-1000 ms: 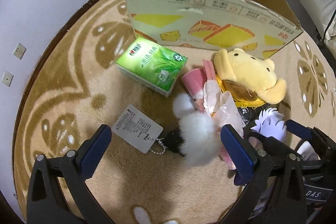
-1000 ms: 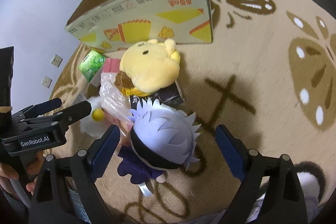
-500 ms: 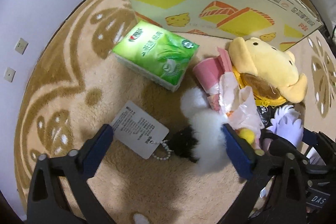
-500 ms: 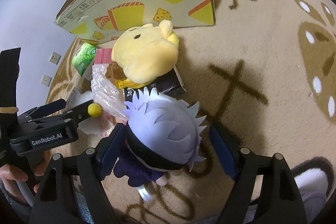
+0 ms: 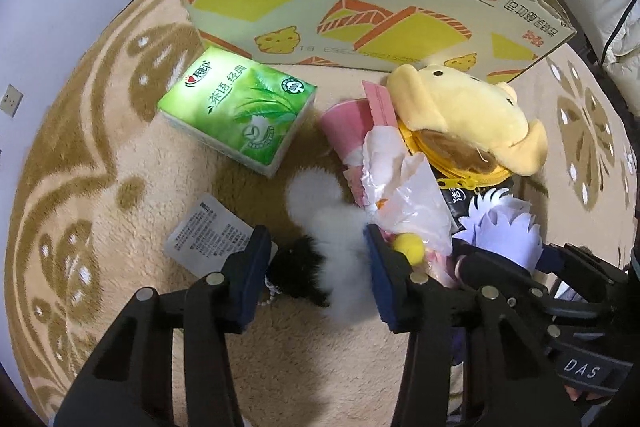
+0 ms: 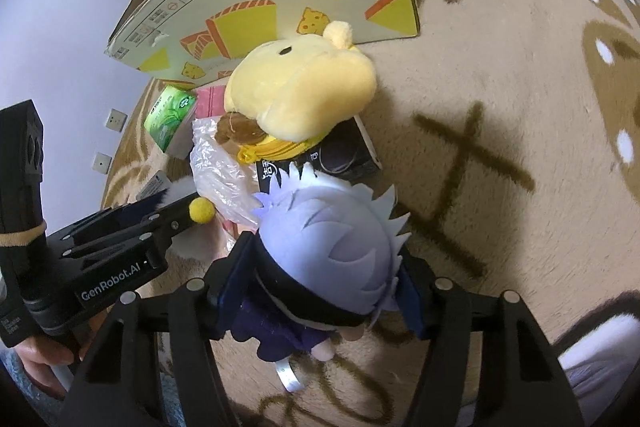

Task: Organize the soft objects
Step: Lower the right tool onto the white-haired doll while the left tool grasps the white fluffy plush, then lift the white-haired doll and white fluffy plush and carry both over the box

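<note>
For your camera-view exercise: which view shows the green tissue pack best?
The left wrist view: the tissue pack lies unobstructed, label readable. The right wrist view shows only a small, partly hidden sliver beside the yellow plush.

Soft indoor light from above, fairly bright. Short soft shadows under the tissue pack (image 5: 240, 115) and yellow plush (image 6: 300, 95) on the rug (image 6: 520, 107). Heavy fisheye bending, black vignette at the corners. Rug's near edge slightly blurred; no glare.
</note>
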The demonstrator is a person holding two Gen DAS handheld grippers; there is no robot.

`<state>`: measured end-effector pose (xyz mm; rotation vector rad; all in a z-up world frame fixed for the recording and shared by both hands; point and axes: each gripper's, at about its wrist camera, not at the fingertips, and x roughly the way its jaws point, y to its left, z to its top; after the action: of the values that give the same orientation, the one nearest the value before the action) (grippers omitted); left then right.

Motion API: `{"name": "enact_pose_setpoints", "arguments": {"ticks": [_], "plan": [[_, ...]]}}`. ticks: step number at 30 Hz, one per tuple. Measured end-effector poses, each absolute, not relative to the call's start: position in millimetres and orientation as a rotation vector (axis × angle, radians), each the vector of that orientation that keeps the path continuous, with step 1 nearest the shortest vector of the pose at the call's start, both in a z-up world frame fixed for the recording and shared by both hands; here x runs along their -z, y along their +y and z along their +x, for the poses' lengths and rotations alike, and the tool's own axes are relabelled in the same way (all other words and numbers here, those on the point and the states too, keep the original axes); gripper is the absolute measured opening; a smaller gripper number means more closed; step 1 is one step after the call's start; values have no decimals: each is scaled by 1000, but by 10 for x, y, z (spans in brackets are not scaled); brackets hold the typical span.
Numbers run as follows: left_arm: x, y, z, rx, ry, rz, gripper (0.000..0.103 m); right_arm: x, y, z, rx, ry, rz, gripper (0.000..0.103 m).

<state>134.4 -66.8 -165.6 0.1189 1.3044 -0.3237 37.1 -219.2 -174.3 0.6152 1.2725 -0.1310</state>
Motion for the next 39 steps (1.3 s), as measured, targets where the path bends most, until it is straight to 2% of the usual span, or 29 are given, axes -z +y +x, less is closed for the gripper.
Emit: {"name": "enact_pose_setpoints", "arguments": {"ticks": [9, 11, 13, 15, 21, 32, 35, 36, 39], "plan": [[1568, -758, 1192, 322, 1274, 117, 36, 1550, -2165, 302, 193, 1237, 541, 66], [1514, -698, 1168, 316, 1256, 117, 29, 1511, -2193, 309, 193, 1226, 539, 66], [1452, -670, 1141, 300, 1226, 117, 9, 1469, -2189, 314, 196, 1212, 529, 65], [1424, -653, 1128, 302, 1221, 99, 1, 1430, -2178, 311, 189, 1195, 519, 65], [1429, -636, 1117, 321, 1240, 77, 1, 1309, -2192, 334, 180, 1167, 502, 65], [1568, -569, 1275, 335, 1277, 74, 9, 1275, -2244, 306, 172, 1164, 502, 65], [1595, -628, 1258, 334, 1286, 86, 14, 1304, -2216, 324, 170, 1168, 505, 65], [1620, -641, 1262, 331, 1294, 93, 19, 1312, -2215, 329, 170, 1170, 506, 65], [1714, -652, 1263, 336, 1343, 108, 47, 1336, -2213, 342, 168, 1173, 511, 65]]}}
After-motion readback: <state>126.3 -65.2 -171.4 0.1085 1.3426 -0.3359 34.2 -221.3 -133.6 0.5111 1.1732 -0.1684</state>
